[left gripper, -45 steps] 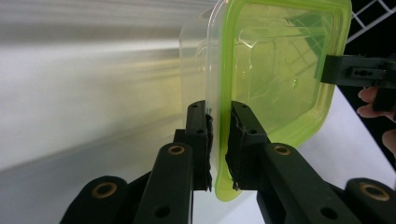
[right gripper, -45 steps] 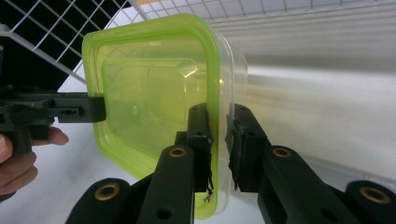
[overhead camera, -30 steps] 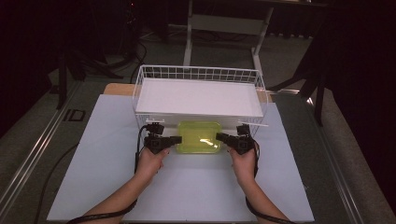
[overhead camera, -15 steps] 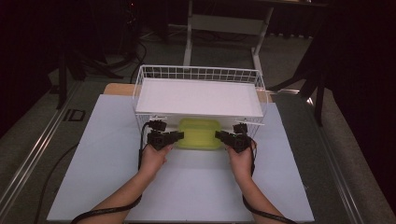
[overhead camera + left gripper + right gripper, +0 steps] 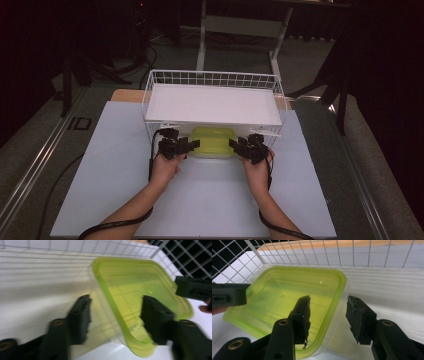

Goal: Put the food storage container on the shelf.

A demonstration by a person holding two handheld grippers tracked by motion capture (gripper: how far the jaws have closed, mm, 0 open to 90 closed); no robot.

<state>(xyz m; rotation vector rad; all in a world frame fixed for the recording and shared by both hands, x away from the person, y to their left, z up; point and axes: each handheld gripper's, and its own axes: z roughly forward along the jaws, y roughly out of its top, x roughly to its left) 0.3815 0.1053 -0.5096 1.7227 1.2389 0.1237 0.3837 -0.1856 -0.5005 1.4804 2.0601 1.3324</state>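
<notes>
**High view: two grippers letting go of a green-lidded box under a wire shelf**

High view, from above the person's side: a clear box with a green lid (image 5: 213,141) sits on the white table (image 5: 100,190), partly tucked under the white wire shelf (image 5: 212,102). The left gripper (image 5: 192,145) and right gripper (image 5: 234,145) flank its two near corners. Left gripper view: the jaws stand apart, having just been opening, with the box's corner (image 5: 130,322) between them; the frame is blurred, but the pads appear clear of the plastic. Right gripper view: the jaws likewise stand apart after opening, one over the lid (image 5: 287,297), one outside the wall, neither pressing.

Risks, as a judgement. Each gripper still straddles a corner, so a sideways or upward pull-back could catch the lid's rim and drag or tip the box out from under the shelf. The shelf's wires lie close above, and a raised hand could knock them. The box also projects past the shelf's front edge, so it may be left short of fully seated.
</notes>
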